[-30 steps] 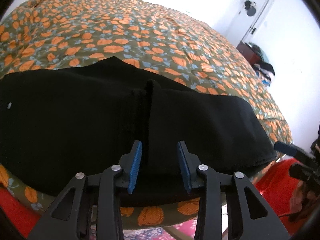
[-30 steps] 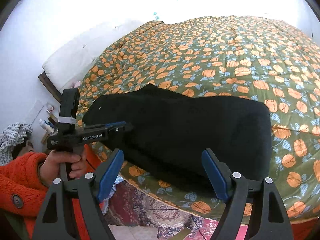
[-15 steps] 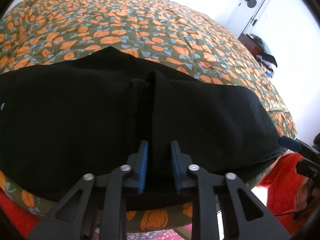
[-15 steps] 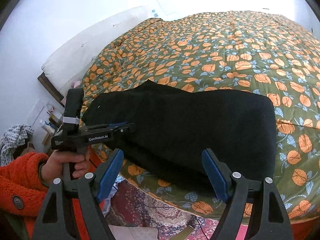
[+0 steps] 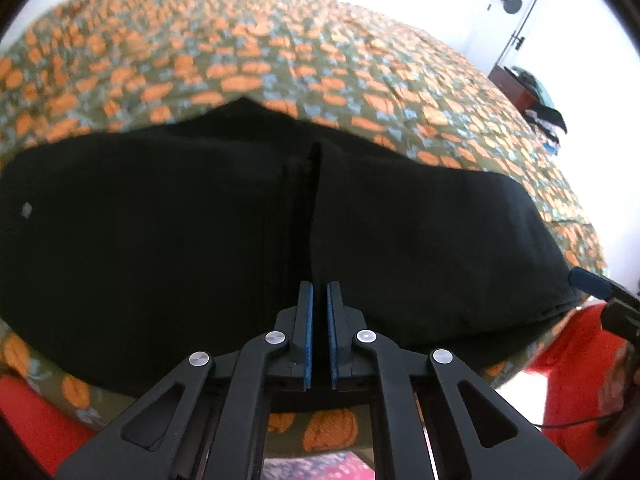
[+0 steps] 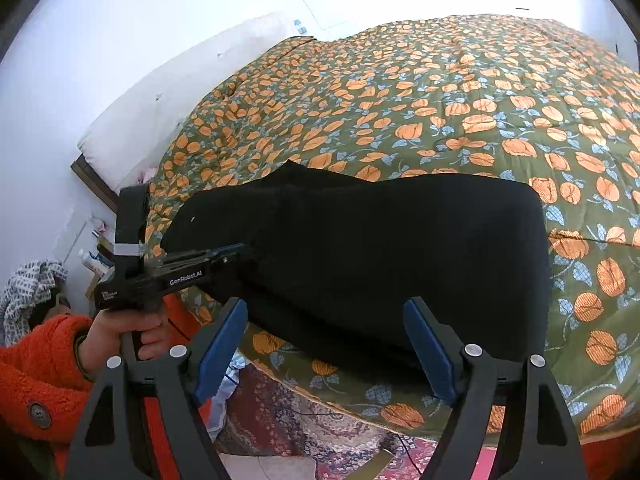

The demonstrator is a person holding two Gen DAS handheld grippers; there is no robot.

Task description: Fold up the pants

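The left gripper has its blue pads nearly together, pinching the near hem of the black pants, which lie along the bed's near edge on the floral quilt. At 5 o'clock of them, the right gripper hovers with pads wide apart.

The pants are showing plain black, with one small pale speck near one end. The bedspread is wearing an olive-green ground scattered with orange blossoms and pale blue leaves. The left gripper is showing a black frame with blue pads, and the right gripper is matching it. The sleeve is glowing orange-red. The rug is showing a dark red ornamental pattern.
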